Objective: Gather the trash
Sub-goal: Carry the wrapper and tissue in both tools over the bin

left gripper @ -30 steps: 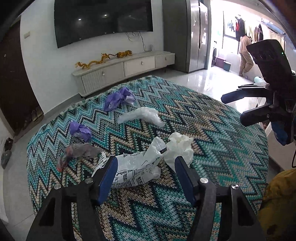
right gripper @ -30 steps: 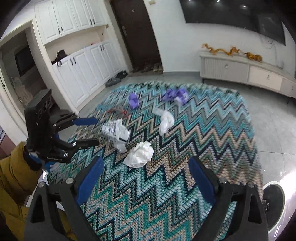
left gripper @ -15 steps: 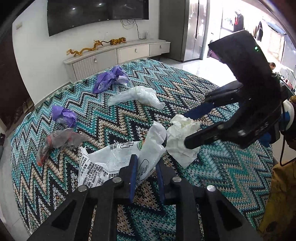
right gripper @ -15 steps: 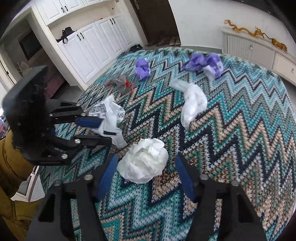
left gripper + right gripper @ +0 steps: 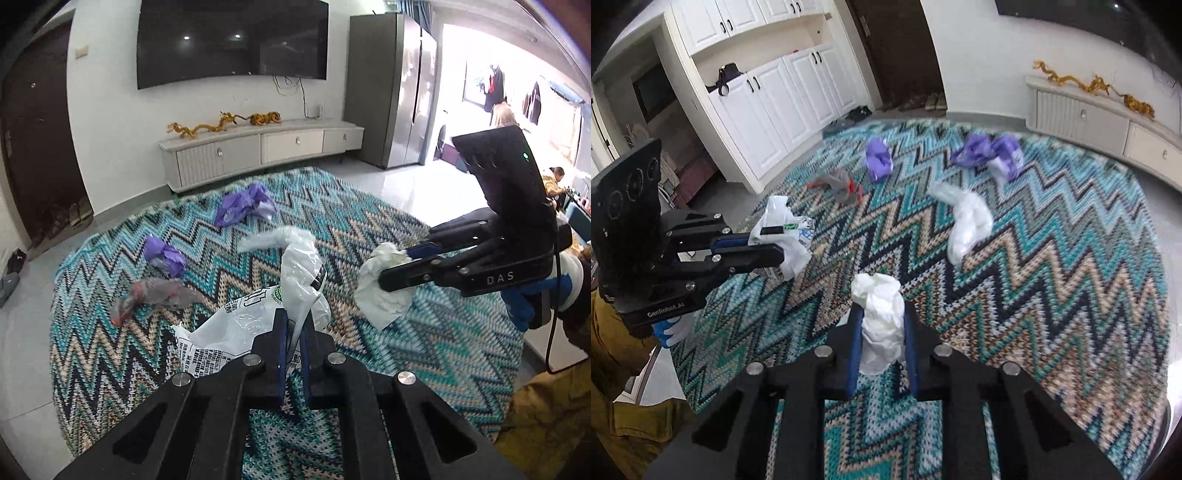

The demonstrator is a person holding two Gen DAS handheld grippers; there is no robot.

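Observation:
My left gripper is shut on a white printed plastic bag and holds it above the zigzag rug; it also shows in the right wrist view. My right gripper is shut on a crumpled white paper wad, which shows in the left wrist view lifted off the rug. On the rug lie a white plastic bag, two purple bags and a grey-red wrapper.
The round zigzag rug lies on a tiled floor. A low TV cabinet stands along the far wall. White cupboards and shoes by the door are to the left. A fridge stands at right.
Both grippers closed: the left on the printed bag, the right on the paper wad. Both pieces have risen off the rug with the grippers.

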